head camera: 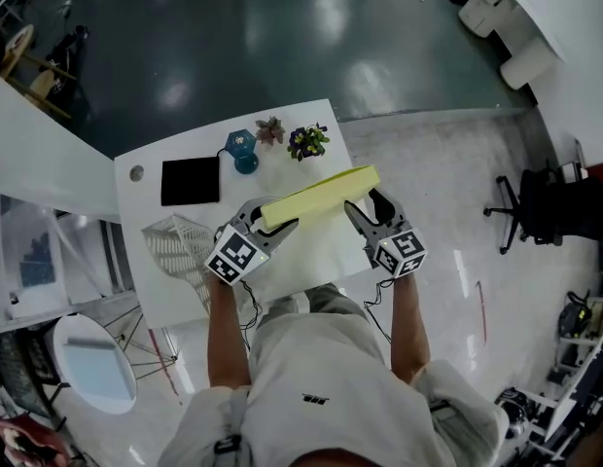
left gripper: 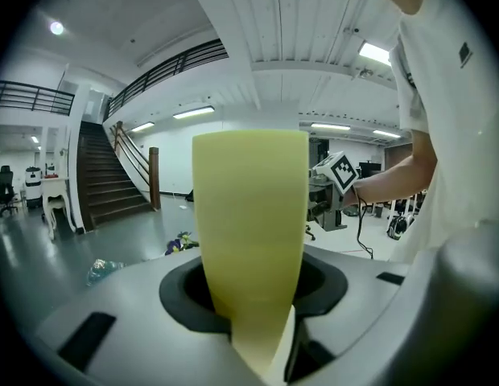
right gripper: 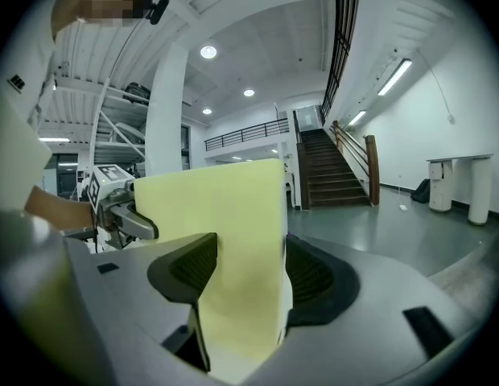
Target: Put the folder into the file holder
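Note:
A long yellow folder (head camera: pixel 319 196) hangs in the air over the white table (head camera: pixel 311 251), held at both ends. My left gripper (head camera: pixel 266 230) is shut on its left end; in the left gripper view the folder (left gripper: pixel 249 215) runs straight out from between the pinched jaws (left gripper: pixel 253 292). My right gripper (head camera: pixel 365 212) is shut on the right end, and the folder (right gripper: pixel 225 232) stands on edge between its jaws (right gripper: pixel 241 284). The white wire file holder (head camera: pixel 175 246) sits at the table's left edge, just left of my left gripper.
A black pad (head camera: pixel 190 180) lies at the table's back left. A blue object (head camera: pixel 241 150) and two small potted plants (head camera: pixel 270 129) (head camera: pixel 308 141) stand along the far edge. An office chair (head camera: pixel 535 207) stands on the floor to the right.

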`<state>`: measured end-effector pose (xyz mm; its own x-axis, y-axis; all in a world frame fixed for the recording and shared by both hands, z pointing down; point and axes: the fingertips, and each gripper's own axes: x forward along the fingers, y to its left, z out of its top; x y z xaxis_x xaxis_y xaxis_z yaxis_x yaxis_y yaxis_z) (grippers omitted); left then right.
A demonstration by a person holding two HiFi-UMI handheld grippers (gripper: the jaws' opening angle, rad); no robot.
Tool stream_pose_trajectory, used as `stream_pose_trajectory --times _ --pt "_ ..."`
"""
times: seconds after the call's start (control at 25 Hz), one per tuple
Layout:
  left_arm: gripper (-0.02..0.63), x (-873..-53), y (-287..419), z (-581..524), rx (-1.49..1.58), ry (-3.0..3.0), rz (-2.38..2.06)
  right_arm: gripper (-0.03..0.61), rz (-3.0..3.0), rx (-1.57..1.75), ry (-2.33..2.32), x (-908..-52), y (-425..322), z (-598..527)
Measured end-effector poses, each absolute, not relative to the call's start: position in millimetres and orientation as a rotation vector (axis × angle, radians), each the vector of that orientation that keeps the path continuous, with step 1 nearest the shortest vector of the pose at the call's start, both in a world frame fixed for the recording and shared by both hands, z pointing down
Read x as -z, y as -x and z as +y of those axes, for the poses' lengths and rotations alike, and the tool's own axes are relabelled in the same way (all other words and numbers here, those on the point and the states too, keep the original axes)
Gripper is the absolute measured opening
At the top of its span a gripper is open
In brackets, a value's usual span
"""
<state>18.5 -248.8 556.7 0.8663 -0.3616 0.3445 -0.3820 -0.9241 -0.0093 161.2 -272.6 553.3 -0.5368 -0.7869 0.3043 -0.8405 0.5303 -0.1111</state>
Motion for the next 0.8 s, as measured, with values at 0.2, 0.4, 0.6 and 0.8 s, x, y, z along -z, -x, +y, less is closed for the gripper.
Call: stream_pose_trajectory --times 0.2,0.4,0.6,0.8 --pt "0.183 -544.1 -17.5 -238.3 -0.434 -2.940 -0.691 0.265 -2.508 -0.324 -1.441 -540.0 -168.9 -259.7" --pt "0.183 -527.4 -14.3 -221.9 -0.355 -2.884 -0.855 0.265 -2.533 -0.275 -1.378 -522.7 -161.6 -234.1" --pt "0.184 -510.1 -16.3 -200.9 -0.315 -2.808 -1.032 0.259 -2.603 -0.184 -1.205 -504.9 -139.2 -211.9" --pt "0.183 -490.6 -25.4 -174.0 -0.293 -2.708 -1.273 0.253 -2.717 -0.140 -1.028 -484.5 -133.4 -190.8"
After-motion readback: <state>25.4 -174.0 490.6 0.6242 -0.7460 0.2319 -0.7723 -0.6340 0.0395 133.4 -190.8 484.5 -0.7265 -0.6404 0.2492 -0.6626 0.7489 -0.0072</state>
